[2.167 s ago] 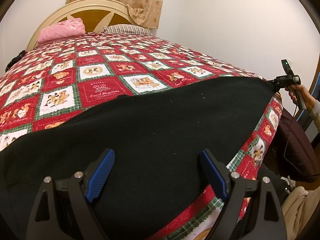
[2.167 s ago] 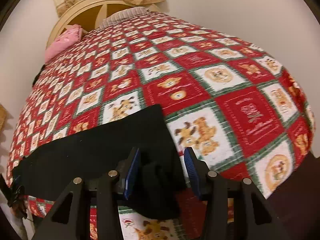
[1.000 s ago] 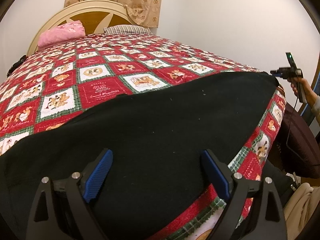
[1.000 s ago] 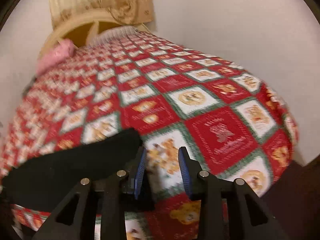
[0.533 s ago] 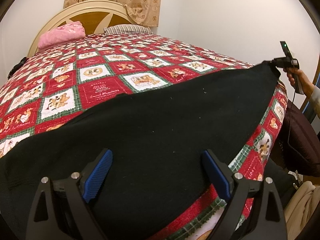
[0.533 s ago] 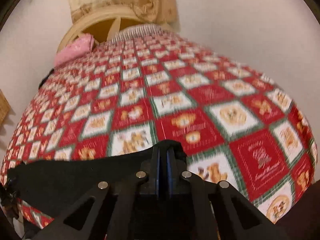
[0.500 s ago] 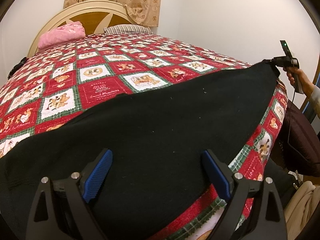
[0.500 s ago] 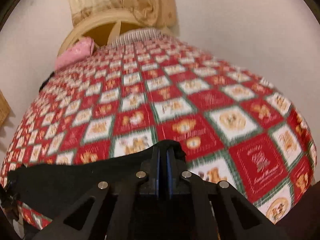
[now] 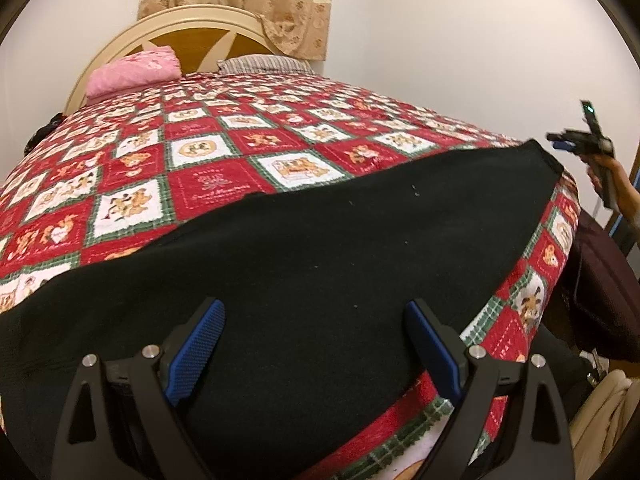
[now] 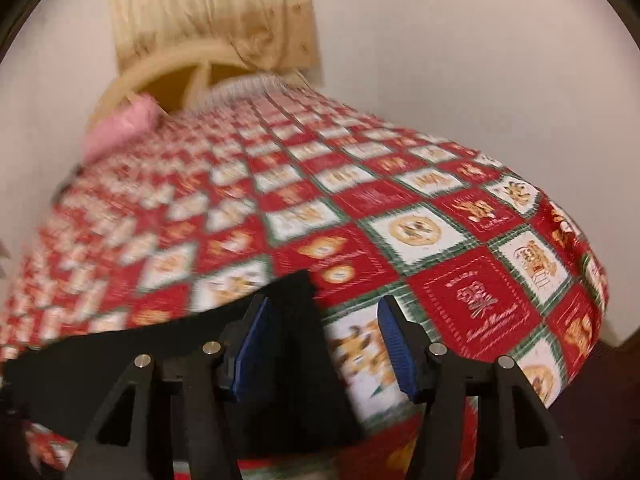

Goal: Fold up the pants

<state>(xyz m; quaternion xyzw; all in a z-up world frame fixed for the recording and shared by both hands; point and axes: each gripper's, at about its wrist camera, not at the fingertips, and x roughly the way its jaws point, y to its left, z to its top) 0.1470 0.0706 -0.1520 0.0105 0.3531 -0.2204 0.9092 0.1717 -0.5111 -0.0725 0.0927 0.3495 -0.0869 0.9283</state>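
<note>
The black pants (image 9: 320,248) lie flat across the foot of the bed, stretching from the near left to a far right corner. My left gripper (image 9: 316,344) is open and hovers just above the near part of the cloth. My right gripper (image 10: 322,336) is open, and the pants' end (image 10: 292,320) lies under and between its fingers. In the left wrist view the right gripper (image 9: 576,146) sits in a hand just past the pants' far right corner, apart from the cloth.
The bed wears a red, white and green patchwork quilt (image 9: 208,176). A pink pillow (image 9: 132,72) and a striped pillow (image 9: 264,65) lie by the cream headboard (image 9: 180,30). A dark chair (image 9: 600,280) stands off the bed's right side.
My right gripper was shut on the pants' corner half a second ago and is now open, with the corner lying back on the quilt. My left gripper has stayed open and still.
</note>
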